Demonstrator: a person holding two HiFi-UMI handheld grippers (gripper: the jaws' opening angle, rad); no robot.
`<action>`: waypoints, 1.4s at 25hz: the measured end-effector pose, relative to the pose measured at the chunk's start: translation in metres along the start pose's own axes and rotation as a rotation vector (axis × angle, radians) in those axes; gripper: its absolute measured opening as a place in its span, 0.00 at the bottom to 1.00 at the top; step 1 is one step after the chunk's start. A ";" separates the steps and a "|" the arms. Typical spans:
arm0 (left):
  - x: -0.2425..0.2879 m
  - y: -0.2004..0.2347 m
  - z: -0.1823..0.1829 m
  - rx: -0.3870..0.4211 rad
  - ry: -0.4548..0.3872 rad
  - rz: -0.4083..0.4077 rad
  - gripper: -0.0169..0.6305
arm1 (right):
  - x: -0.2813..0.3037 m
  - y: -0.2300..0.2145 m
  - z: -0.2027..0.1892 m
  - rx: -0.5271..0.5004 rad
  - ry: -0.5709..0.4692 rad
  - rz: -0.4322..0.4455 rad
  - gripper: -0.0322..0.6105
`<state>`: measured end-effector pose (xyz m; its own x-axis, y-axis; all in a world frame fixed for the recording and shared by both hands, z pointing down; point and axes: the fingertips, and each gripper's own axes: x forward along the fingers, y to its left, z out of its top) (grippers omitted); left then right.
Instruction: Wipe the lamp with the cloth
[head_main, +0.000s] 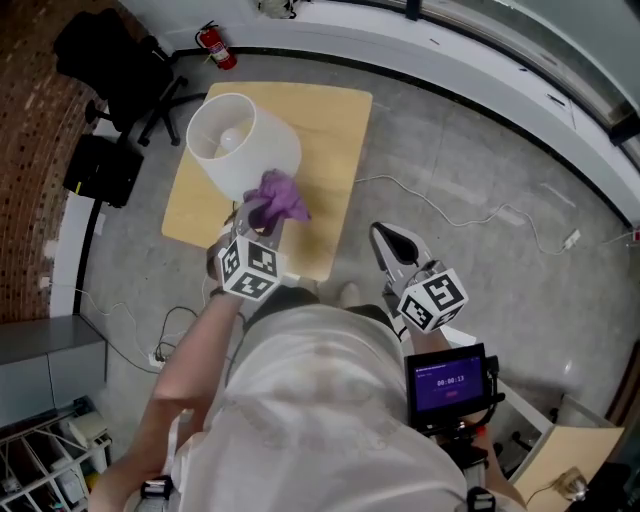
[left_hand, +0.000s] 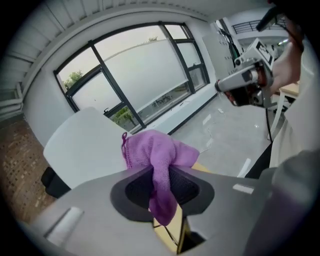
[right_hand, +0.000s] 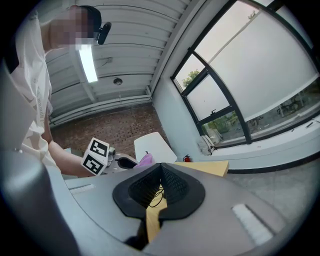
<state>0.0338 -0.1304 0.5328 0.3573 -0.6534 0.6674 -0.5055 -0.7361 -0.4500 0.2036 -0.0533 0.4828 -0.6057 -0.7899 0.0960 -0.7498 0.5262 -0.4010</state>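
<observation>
— Where are we with the wipe?

— I have the cloth (head_main: 277, 197) in hand. My left gripper (head_main: 258, 218) is clamped on a fold of it, and the rest bunches out past the tips. In the left gripper view it sits just beside the side of the lamp (head_main: 243, 140).

— Touching?

— From overhead it looks pressed against the lower right of the shade, but I can't be sure of contact. I'd judge the pick-up finished and the wiping itself mostly left to do. Nothing on the shade shows which parts have been covered.

— And the other hand?

— My right gripper (head_main: 386, 240) is low and right of centre, off the table (head_main: 335, 130), jaws together with nothing between them.

— How is the lamp standing?

— Upright on the wooden table, upper left of centre in the head view. Its long axis is vertical, with the open top of the shade facing up at the camera and the bulb visible inside.
</observation>
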 end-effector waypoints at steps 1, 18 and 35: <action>-0.008 0.002 0.004 -0.025 -0.033 -0.007 0.16 | 0.004 0.003 0.001 -0.006 0.009 0.013 0.07; -0.148 0.182 -0.067 -0.685 -0.557 0.239 0.16 | 0.116 0.110 -0.014 -0.110 0.146 0.212 0.07; -0.086 0.225 -0.031 -0.665 -0.726 0.036 0.16 | 0.150 0.121 -0.014 -0.127 0.126 0.055 0.07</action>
<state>-0.1345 -0.2342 0.3928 0.6160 -0.7870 0.0334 -0.7849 -0.6096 0.1113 0.0185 -0.1034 0.4620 -0.6692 -0.7173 0.1940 -0.7376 0.6094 -0.2910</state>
